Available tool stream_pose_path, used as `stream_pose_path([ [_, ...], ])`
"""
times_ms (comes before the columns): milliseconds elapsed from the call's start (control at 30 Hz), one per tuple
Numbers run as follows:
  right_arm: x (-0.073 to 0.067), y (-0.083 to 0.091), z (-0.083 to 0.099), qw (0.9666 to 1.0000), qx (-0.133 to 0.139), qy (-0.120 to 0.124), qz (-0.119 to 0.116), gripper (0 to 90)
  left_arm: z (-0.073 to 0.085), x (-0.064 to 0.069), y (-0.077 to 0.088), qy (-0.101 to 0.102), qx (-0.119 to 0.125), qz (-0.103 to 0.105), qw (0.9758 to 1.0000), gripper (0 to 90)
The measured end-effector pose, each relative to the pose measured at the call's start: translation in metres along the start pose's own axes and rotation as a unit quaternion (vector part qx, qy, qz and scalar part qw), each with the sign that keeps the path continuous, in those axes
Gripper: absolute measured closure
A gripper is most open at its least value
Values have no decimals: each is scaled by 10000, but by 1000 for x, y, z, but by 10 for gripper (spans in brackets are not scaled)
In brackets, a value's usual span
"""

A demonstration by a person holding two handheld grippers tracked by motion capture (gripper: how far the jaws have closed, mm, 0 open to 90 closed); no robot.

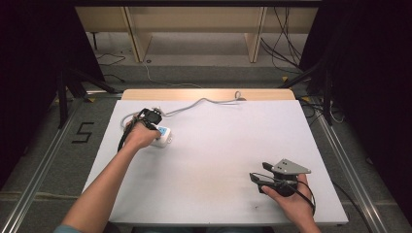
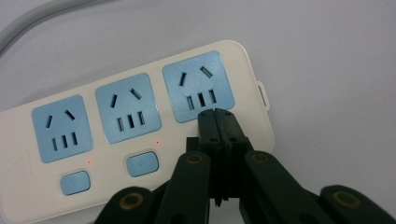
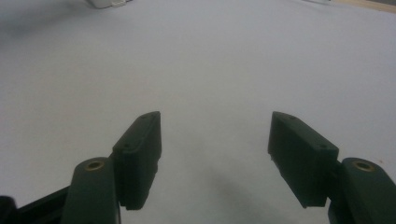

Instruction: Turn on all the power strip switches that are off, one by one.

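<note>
White paper covers our bench [image 1: 214,160]. At the upper left of the high view lies the power strip [image 2: 140,126], mostly hidden there by our left hand. Its long side runs left to right across the left gripper view. Our left gripper [image 2: 217,116] has its fingers pressed together, tips on the strip beside a blue socket [image 2: 198,86]. Our right gripper [image 3: 215,154], at the lower right, holds its fingers spread over bare bench.

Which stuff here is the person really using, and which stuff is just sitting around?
In use:
- power strip, cream with blue sockets
- left gripper, jaws shut, tips over the strip below its end socket
- the strip's grey cord

Just around:
- right gripper, jaws open over bare table
- loose cables on the floor
- wooden frame behind the table
</note>
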State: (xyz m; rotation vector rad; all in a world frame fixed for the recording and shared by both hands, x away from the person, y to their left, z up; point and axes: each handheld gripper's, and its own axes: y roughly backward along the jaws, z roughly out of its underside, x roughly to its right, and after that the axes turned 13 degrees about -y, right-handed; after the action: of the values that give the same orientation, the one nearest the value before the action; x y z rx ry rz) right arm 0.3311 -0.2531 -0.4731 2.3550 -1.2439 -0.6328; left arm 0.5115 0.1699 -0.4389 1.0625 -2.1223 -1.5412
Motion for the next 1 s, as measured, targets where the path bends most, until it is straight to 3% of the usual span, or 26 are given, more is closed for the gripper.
stream_pose_path([
  [400, 1, 1, 0, 10000, 14, -24, 9, 359, 2, 1, 0, -23, 81, -34, 10000, 899],
  [567, 1, 1, 0, 10000, 13, -44, 17, 359, 5, -2, 1, 60, 189, 36, 9998, 899],
  [833, 3, 1, 0, 10000, 24, -55, 24, 359, 7, -5, 5, 181, 340, -22, 9993, 899],
  [1000, 3, 2, -1, 10000, 20, -50, 27, 359, 7, -3, 12, 98, 441, -44, 9990, 898],
])
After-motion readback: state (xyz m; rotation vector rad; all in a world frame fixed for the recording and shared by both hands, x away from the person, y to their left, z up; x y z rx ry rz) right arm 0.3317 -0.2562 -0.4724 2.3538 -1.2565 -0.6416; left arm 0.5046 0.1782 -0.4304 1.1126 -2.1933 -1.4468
